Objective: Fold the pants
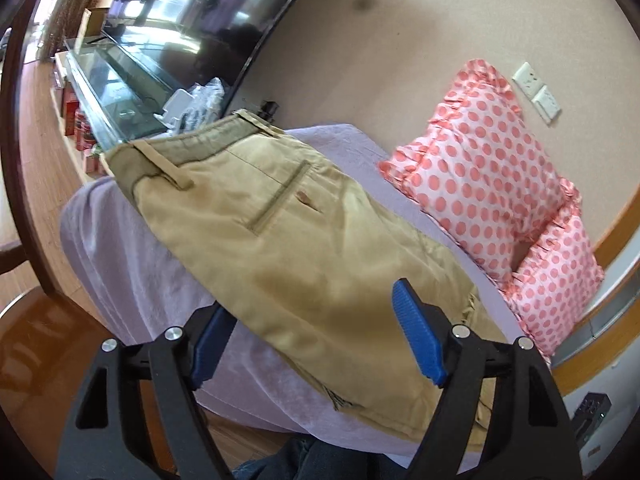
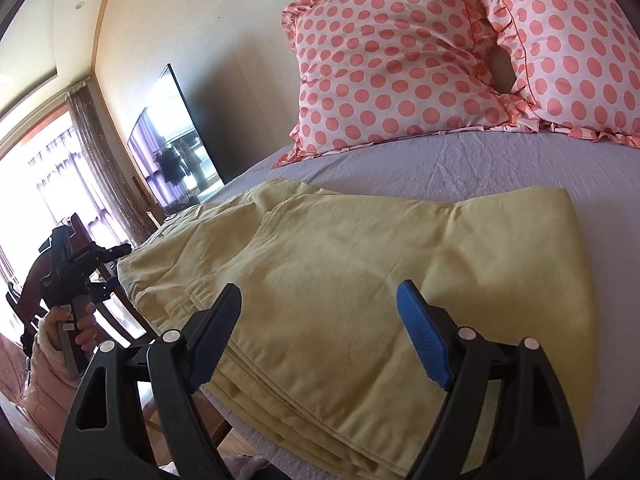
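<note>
Khaki pants [image 1: 304, 248] lie folded on the lilac bed sheet [image 1: 132, 264], waistband and back pocket toward the far end. In the right wrist view the pants [image 2: 360, 280] lie in stacked layers near the bed's front edge. My left gripper [image 1: 312, 328] is open and empty, hovering above the pants' near end. My right gripper [image 2: 320, 328] is open and empty, just above the folded stack. The left gripper tool [image 2: 80, 272] also shows in the right wrist view, held in a hand off the bed's left side.
Two pink polka-dot pillows [image 2: 392, 64] lean against the wall at the bed's head. A television [image 2: 176, 136] stands left of the bed over a glass-topped cabinet [image 1: 116, 92]. Wall sockets [image 1: 536, 92] sit above the pillows. A wooden chair [image 2: 100, 312] stands by the bed edge.
</note>
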`<state>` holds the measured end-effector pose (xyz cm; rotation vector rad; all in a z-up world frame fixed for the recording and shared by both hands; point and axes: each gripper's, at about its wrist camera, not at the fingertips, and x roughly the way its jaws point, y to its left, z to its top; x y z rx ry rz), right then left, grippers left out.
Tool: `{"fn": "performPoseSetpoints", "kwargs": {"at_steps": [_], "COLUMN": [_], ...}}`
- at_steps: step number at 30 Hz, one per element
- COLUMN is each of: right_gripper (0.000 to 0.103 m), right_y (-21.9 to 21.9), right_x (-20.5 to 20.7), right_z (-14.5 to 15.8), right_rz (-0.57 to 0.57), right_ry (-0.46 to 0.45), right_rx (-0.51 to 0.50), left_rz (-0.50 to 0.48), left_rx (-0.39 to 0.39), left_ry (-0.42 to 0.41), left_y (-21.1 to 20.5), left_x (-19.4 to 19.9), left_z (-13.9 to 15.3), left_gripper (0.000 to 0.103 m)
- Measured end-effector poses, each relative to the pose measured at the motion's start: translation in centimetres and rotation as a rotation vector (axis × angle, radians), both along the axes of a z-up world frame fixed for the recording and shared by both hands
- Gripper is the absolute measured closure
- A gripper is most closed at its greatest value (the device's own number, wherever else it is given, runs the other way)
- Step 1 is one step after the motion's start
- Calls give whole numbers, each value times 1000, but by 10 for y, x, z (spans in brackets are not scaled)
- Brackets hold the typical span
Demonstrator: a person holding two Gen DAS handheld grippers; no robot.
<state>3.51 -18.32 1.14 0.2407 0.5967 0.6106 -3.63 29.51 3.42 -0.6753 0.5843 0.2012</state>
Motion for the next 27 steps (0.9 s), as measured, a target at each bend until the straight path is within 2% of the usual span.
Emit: {"fn": "performPoseSetpoints", "kwargs": {"at_steps": [3, 5, 6, 7, 9, 11, 13, 17, 19, 21, 24, 25, 27], "right_gripper": [21, 21, 21, 21, 21, 21, 21, 21, 21, 21, 17, 11, 11], "right_y": [-5, -8, -11, -13, -18, -23, -32, -60, -78, -98, -126, -136, -152], "right_x": [-2, -2, -2, -2, -2, -4, -6, -6, -7, -9, -14, -16, -20], "right_z": [-1, -1, -1, -1, -1, 0, 1, 4, 4, 5, 5, 5, 3], "right_rz": [-4, -9, -12, -16, -26, -41, -68, -162, -226, -288, -380, -408, -442], "right_ry": [-3, -6, -7, -7, -10, -18, -32, -41, -33, -26, -8, 4, 22], "right_rx": [10, 18, 23, 27, 36, 40, 43, 64, 85, 110, 147, 161, 196], "left_rz": [91, 150, 170, 186, 204, 208, 153, -82, -251, -445, -754, -856, -1026], "left_rx": [-11, -25, -22, -6, 39, 111, 220, 396, 480, 529, 543, 556, 601], "left_ry": [21, 31, 42, 57, 97, 92, 46, -78, -147, -214, -244, -225, -141], "left_y": [25, 41, 47, 50, 50, 37, 11, -83, -148, -216, -311, -342, -392], "left_x": [6, 11, 14, 19, 27, 32, 37, 55, 60, 63, 65, 64, 63], "left_z": [0, 0, -1, -1, 1, 17, 45, 109, 129, 135, 115, 99, 58], "left_gripper": [34, 43, 53, 70, 88, 94, 96, 96, 96, 96, 95, 95, 95]}}
